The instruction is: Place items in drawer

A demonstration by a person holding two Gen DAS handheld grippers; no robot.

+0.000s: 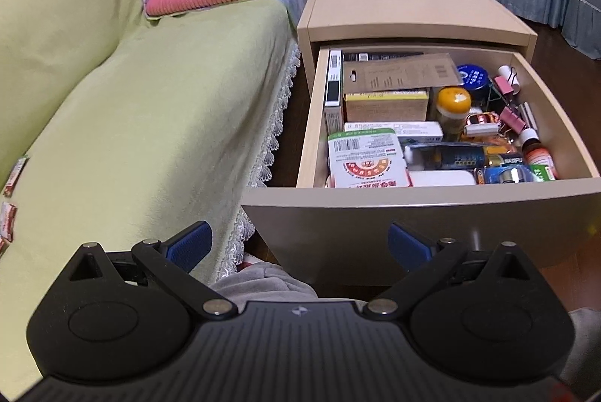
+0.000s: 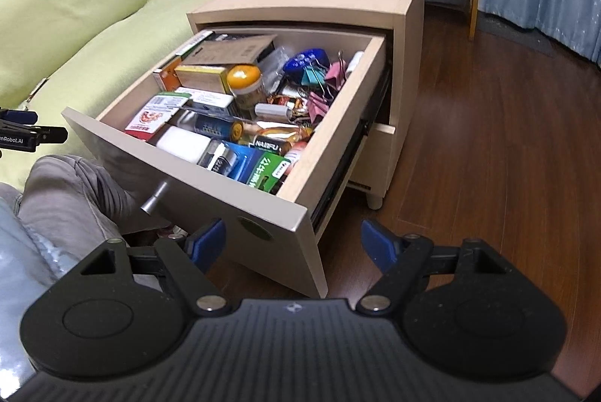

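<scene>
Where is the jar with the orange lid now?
In both views the jar stands mid-drawer, right of the yellow-topped box, left of the blue tin.

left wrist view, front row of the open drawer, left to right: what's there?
Red-and-white box → white case → blue battery pack → green packet, all along the front wall of the drawer.

You see a matt pale wood drawer (image 2: 210, 191) with a brushed metal knob (image 2: 153, 200), glossy dark wood floor (image 2: 488, 146), and a soft green cloth bedcover (image 1: 150, 109).
</scene>
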